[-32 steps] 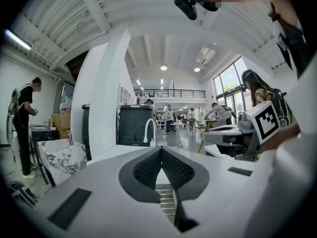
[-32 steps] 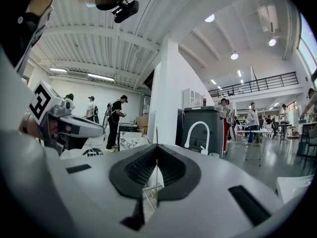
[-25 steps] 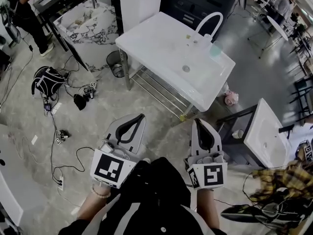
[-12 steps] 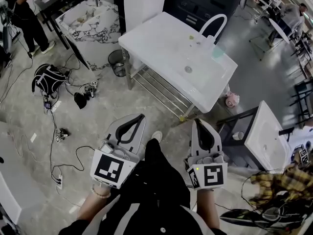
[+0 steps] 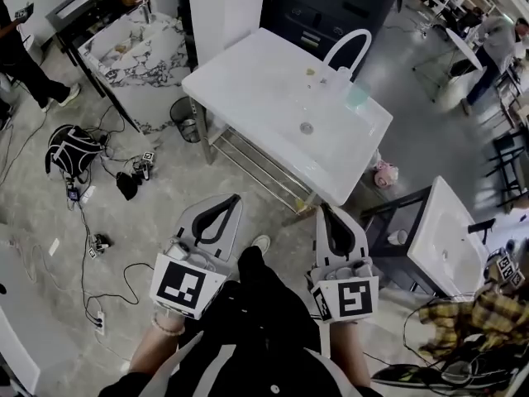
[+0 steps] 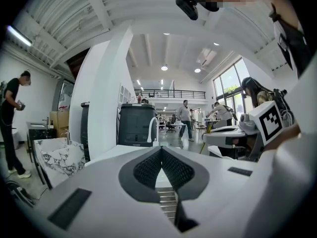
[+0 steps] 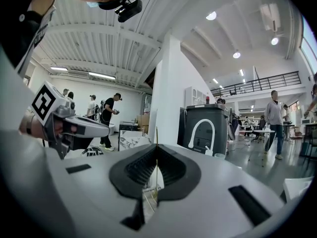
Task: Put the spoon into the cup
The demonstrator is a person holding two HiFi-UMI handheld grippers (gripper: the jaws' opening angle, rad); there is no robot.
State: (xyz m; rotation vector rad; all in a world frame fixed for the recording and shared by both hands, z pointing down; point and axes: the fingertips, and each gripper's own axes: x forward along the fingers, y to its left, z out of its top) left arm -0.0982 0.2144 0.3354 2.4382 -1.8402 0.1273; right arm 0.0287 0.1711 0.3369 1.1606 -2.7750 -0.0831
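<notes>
Two white sink tables: the larger table stands ahead of me, the second table at the right. One marble-topped table is at the upper left. One black backpack lies on the floor.

My two claws are side by side, well short of the larger table. The left claw is pinched closed with nothing between its pads. The right claw is likewise closed and empty.

Two marker cubes, one per claw, and, bear black-and-white square patterns.

One white arched faucet. One pale translucent cup stands on the larger table just beside the faucet's base. One small yellowish item lies nearby; whether it is the spoon I cannot tell.
</notes>
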